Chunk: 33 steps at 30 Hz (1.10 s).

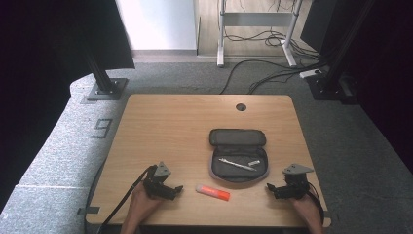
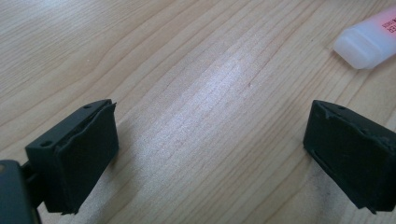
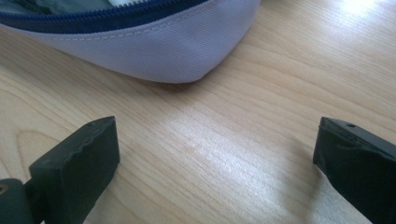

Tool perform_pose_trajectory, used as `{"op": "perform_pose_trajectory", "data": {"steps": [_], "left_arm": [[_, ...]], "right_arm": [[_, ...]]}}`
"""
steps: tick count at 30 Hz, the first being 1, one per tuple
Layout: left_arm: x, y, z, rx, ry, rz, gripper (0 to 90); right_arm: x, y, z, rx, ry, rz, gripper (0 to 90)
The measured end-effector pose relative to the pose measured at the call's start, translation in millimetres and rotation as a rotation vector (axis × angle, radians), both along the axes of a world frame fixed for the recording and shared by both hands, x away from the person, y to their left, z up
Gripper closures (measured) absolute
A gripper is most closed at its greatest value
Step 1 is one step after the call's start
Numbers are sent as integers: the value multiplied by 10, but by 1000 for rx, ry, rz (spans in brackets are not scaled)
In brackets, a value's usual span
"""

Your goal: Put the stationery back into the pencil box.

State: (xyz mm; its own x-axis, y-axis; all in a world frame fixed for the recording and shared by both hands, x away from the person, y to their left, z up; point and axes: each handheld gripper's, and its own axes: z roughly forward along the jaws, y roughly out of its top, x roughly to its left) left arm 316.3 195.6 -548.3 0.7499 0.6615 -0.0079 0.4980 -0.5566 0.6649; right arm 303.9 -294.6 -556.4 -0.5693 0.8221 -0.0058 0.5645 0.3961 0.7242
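An unzipped grey pencil case lies flat on the wooden table, with a pen and a small white item inside. A tube with a red label and white cap lies in front of it. My left gripper rests open on the table left of the tube; the tube's cap appears in the left gripper view at the top right. My right gripper is open beside the case's near right corner, whose pale fabric edge lies just ahead of its jaws.
A round cable hole sits near the table's far edge. Beyond the table are grey carpet, black stand bases and loose cables. Bare wood spreads over the left and far parts of the table.
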Motion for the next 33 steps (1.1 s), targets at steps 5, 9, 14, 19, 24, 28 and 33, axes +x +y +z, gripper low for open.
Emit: {"op": "perform_pose_trajectory", "data": {"steps": [5,9,14,19,24,28,33], "left_arm": [[-4,3,6,5,5,-3,32],[-25,-1,28,16,11,4,52],[-53,-41,80,45,-2,-24,113],[-62,-112,155,0,9,-71,143],[-53,-184,220,-9,15,-123,152],[-40,-248,250,-11,10,-153,165],[-18,-335,277,-15,8,-185,181]], "right_arm": [[-23,-18,1,15,11,-13,45],[-35,-17,0,18,5,-28,54],[-35,-21,2,19,6,-33,61],[-36,-24,2,20,2,-40,70],[-36,-26,3,21,2,-44,76],[-36,-30,5,21,2,-48,84],[-35,-34,5,22,0,-53,90]]}}
